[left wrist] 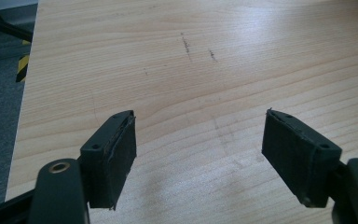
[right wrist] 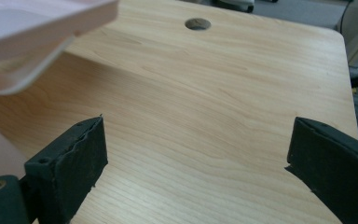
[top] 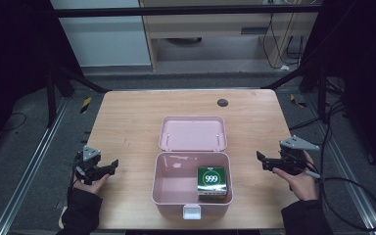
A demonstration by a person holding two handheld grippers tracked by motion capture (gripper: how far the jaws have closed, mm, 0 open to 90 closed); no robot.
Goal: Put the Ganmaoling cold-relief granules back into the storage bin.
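Observation:
A pink box (top: 192, 196) stands open in the middle of the wooden table, its lid (top: 193, 133) folded back flat behind it. Inside, at the right, lies a green carton marked 999 (top: 212, 181). My left gripper (top: 108, 168) rests low over the table left of the box, open, with bare wood between its pads (left wrist: 114, 158). My right gripper (top: 265, 160) hovers right of the box, pointing toward it, open and empty. In the right gripper view its pads (right wrist: 81, 158) frame bare wood, and the pink lid's corner (right wrist: 37, 28) shows at upper left.
A round cable hole (top: 223, 102) sits near the table's far edge and also appears in the right gripper view (right wrist: 198, 24). The table edge (left wrist: 25, 102) runs close to the left gripper. Black frame bars and cables surround the table on the floor.

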